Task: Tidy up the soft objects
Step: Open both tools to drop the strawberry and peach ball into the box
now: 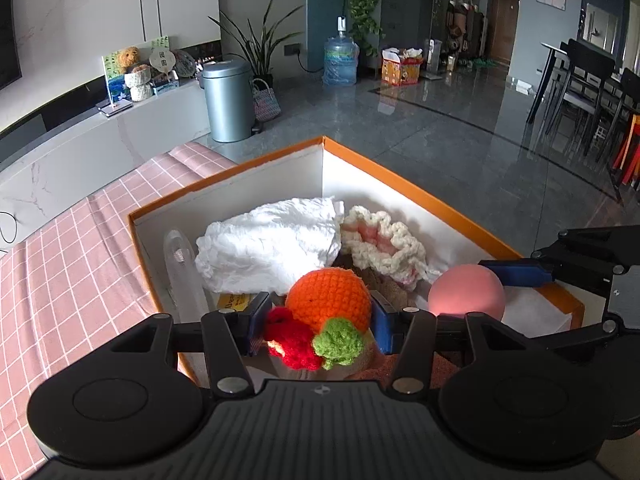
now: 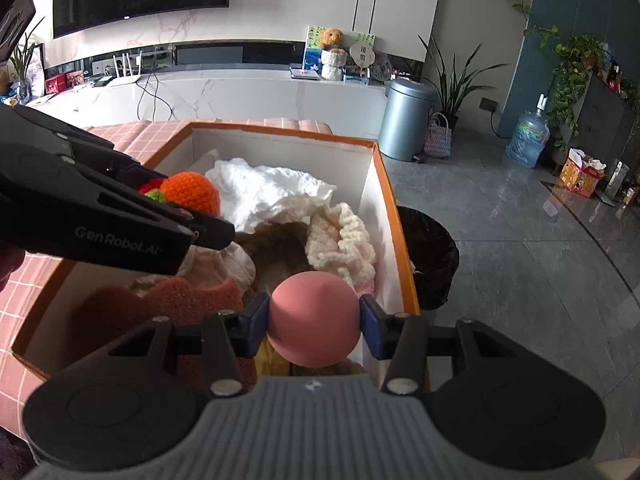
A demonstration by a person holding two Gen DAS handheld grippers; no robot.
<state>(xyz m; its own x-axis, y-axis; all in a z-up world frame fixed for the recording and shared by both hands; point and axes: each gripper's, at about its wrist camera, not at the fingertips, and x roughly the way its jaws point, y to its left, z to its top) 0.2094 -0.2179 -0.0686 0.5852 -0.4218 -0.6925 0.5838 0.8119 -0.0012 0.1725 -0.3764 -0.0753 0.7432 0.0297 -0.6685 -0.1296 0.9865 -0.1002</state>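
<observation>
Both loads over the orange box (image 1: pixel 400 176) now: my left tongs (image 1: pixel 318 312) clamp the crocheted orange (image 1: pixel 328 296), right tongs (image 2: pixel 314 320) pinch the pink ball (image 2: pixel 312 312); next, lower and release among the soft things

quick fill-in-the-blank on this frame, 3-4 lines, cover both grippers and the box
1. The left gripper holds a crocheted ball whose main colour is ____.
2. The right gripper is closed on a smooth ____ ball.
3. Both grippers are over an open box with an ____ rim.
4. The box sits on a checked cloth coloured ____.

Missing words: orange; pink; orange; pink
</observation>
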